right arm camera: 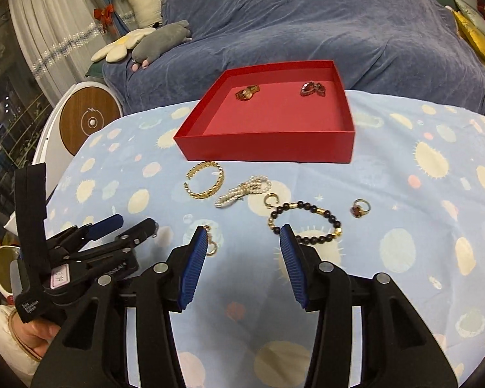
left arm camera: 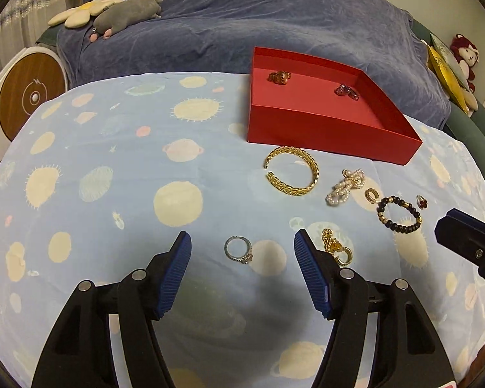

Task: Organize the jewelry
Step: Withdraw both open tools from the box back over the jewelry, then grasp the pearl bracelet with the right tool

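Observation:
A red box (left arm camera: 323,131) (right arm camera: 268,152) sits at the far side of the table and holds two pieces of jewelry (left arm camera: 278,77) (left arm camera: 346,91). In front of it lie a gold cuff bracelet (left arm camera: 292,171) (right arm camera: 205,179), a pearl piece (left arm camera: 346,187) (right arm camera: 242,190), a small gold hoop (left arm camera: 371,195) (right arm camera: 270,200), a dark bead bracelet (left arm camera: 399,215) (right arm camera: 305,223), a red-stone ring (left arm camera: 422,201) (right arm camera: 360,208) and a gold earring (left arm camera: 336,247) (right arm camera: 210,242). My left gripper (left arm camera: 242,236) is open around a silver ring (left arm camera: 238,249). My right gripper (right arm camera: 244,232) is open and empty beside the bead bracelet.
The table wears a light blue planet-print cloth (left arm camera: 113,194). Behind it is a sofa under a blue cover (left arm camera: 242,26) with plush toys (left arm camera: 126,16). A round wooden-faced device (left arm camera: 32,97) stands at the left. The right gripper's tip (left arm camera: 468,239) shows at the right of the left wrist view.

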A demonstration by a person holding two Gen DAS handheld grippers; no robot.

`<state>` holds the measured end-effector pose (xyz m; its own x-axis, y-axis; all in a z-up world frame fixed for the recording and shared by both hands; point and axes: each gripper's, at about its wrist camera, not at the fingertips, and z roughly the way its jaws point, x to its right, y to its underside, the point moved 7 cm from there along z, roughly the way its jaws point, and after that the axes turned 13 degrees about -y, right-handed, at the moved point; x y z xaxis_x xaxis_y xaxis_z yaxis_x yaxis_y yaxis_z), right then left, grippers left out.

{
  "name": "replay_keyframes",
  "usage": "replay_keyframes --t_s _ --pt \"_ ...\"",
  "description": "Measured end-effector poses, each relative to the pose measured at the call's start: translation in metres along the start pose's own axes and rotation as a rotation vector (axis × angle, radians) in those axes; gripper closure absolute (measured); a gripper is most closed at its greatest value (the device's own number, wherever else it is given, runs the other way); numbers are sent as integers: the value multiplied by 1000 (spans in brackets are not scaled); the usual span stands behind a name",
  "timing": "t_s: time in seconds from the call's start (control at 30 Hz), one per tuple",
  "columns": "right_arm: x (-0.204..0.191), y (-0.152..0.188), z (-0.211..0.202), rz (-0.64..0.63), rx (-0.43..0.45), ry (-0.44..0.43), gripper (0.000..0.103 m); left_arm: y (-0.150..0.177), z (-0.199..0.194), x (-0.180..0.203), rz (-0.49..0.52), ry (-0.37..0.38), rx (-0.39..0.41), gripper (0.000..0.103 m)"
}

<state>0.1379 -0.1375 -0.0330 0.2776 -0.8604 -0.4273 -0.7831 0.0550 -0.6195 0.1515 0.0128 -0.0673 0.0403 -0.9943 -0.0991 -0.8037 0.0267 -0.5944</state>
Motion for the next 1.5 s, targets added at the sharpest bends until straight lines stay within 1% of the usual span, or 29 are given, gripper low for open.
replay_keyframes --t_s 0.17,0.3,0.57,0.83,1.07,1.13,1.2,1.3,1.37,1.5 --pt "-9 -8 34 4 -38 -50 58 -6 2 1 5 4 13 37" --pt "-6 -15 56 30 -57 -64 58 -8 6 -4 -13 14 7 37" --pt "21 -13 82 102 -72 -19 58 -11 16 -12 -45 18 -3 37" --pt "25 -17 96 82 -72 5 58 -12 22 -9 -48 53 -18 37" --pt "28 -26 103 63 -48 22 60 -13 26 -11 -71 75 -33 37" --pt "30 -27 105 53 -53 42 70 -13 27 -12 -76 82 -38 37" --pt "34 -26 103 52 -69 55 83 -14 27 -12 -77 86 -38 37" --pt "41 -23 96 74 -89 52 89 -16 28 -9 -82 109 -41 37" --pt "43 -21 92 73 -97 65 90 -18 29 -5 -77 123 -41 37" --pt "44 -17 80 53 -99 93 92 -23 33 9 -46 123 -25 37"
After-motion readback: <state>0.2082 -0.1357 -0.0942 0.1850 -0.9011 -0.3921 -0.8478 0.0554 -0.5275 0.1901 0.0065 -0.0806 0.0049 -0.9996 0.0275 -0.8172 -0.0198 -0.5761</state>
